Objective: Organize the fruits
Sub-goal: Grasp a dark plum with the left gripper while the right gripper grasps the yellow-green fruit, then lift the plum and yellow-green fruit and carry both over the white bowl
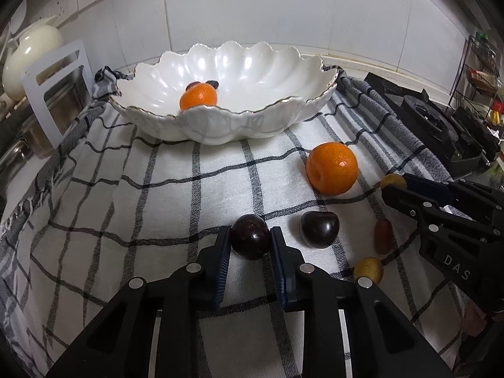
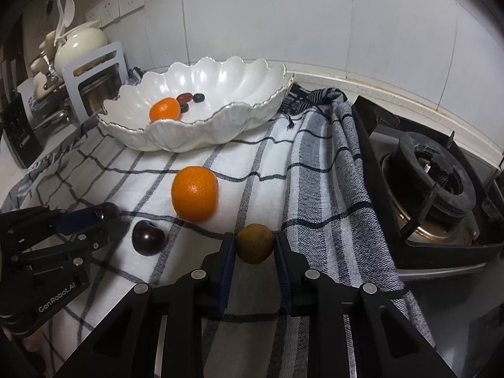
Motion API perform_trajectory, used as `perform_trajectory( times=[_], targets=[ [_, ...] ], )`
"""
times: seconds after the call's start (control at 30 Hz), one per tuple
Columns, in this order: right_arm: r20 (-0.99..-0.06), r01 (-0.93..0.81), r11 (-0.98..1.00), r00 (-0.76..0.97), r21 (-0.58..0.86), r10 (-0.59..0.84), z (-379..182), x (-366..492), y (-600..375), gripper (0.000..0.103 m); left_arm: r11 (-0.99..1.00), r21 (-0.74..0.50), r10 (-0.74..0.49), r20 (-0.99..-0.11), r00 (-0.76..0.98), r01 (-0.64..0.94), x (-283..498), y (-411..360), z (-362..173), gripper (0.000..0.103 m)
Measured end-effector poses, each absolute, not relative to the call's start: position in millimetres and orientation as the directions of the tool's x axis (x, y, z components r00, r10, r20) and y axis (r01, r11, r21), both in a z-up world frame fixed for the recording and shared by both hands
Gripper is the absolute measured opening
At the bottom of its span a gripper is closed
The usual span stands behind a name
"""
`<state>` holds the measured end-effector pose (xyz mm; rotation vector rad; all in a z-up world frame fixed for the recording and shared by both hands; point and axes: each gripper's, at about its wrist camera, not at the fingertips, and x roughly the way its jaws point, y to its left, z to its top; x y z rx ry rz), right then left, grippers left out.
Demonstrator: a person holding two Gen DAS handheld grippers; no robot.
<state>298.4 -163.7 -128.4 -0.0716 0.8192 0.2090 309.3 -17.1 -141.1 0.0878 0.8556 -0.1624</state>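
I have both tools clenched on fruit at once. In the left wrist view the left gripper (image 1: pixel 251 239) pinches a dark plum (image 1: pixel 251 236) at lower centre of the frame, both ribbed blue pads pressed on its sides. In the right wrist view the right gripper (image 2: pixel 254 245) holds a small olive-yellow fruit (image 2: pixel 254 243) at lower centre; the left pad touches it, the right pad looks to sit just against it, so I judge that grip the lighter of the two.

My judgement of the step: lift both straight up off the checked cloth (image 1: pixel 176 189) before swinging toward the scalloped white bowl (image 1: pixel 293 107) in the upper middle of the frame. The plum's skin is glossy and taut, so I would not squeeze harder than I am; a round, slick fruit can squirt out forward from flat pads. The bowl's rim is wavy, gilt-edged and glazed, likely hard ceramic, so I want to clear it well and release low, near the orange (image 1: pixel 198 97) and the small dark fruits already inside.

Left on the cloth, which is soft, woven and wrinkled: a dimpled orange (image 1: pixel 332 168) right of centre, a second dark plum (image 1: pixel 319 229) with a stem dimple just beside my left gripper, a reddish oblong fruit (image 1: pixel 383 236) and another yellowish round one (image 1: pixel 368 270) at lower right.
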Motion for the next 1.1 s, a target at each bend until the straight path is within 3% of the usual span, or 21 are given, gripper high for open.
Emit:
perform_trajectory(
  times=[1.1],
  targets=[
    [-0.545, -0.256, 0.966, 0.805, 0.036, 0.233, -38, 251, -157, 0.026, 0.990, 0.028, -0.098, -0.564, 0.820, 0.137, 262, -8, -47, 0.026]
  ],
)
